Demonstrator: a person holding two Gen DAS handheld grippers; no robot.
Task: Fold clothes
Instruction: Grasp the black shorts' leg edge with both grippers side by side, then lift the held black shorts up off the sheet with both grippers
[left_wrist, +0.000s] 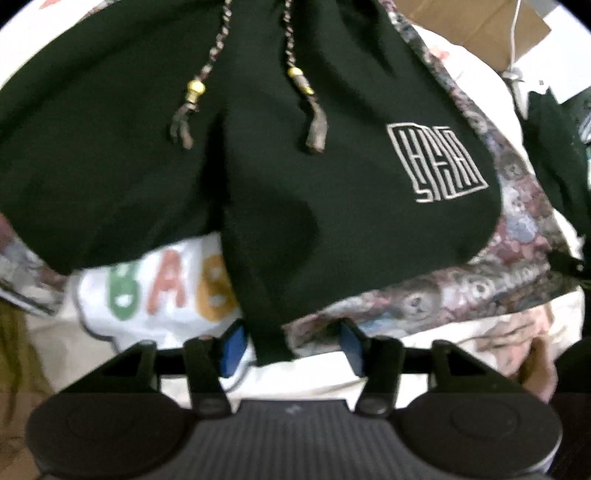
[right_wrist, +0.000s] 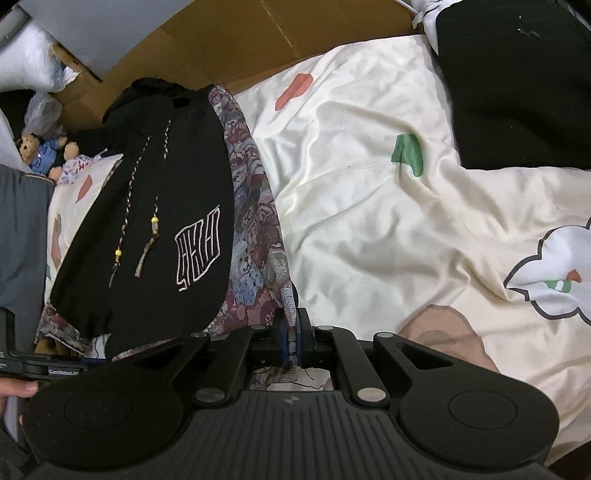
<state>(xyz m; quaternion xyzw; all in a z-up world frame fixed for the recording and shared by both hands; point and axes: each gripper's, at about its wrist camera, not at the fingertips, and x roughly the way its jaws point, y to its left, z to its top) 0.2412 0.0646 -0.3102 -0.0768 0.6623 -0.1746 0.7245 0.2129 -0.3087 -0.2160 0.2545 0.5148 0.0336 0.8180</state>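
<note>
A black hoodie (left_wrist: 295, 184) with two beaded drawstrings (left_wrist: 314, 129), a white line logo (left_wrist: 436, 162) and bear-patterned fabric (left_wrist: 424, 299) fills the left wrist view. My left gripper (left_wrist: 292, 347) stands open, and the lower tip of the black cloth hangs between its blue pads (left_wrist: 234, 349). From the right wrist, the hoodie (right_wrist: 155, 221) lies folded at the left on the bed. My right gripper (right_wrist: 291, 332) is shut on the edge of the patterned fabric (right_wrist: 255, 229).
A cream bedsheet (right_wrist: 369, 221) with coloured patches spreads to the right. Another black garment (right_wrist: 517, 92) lies at the top right. Behind the bed are cardboard (right_wrist: 240, 40) and teddy bears (right_wrist: 40, 155). Grey cloth (right_wrist: 22, 236) and a hand (right_wrist: 18, 387) are at the left edge.
</note>
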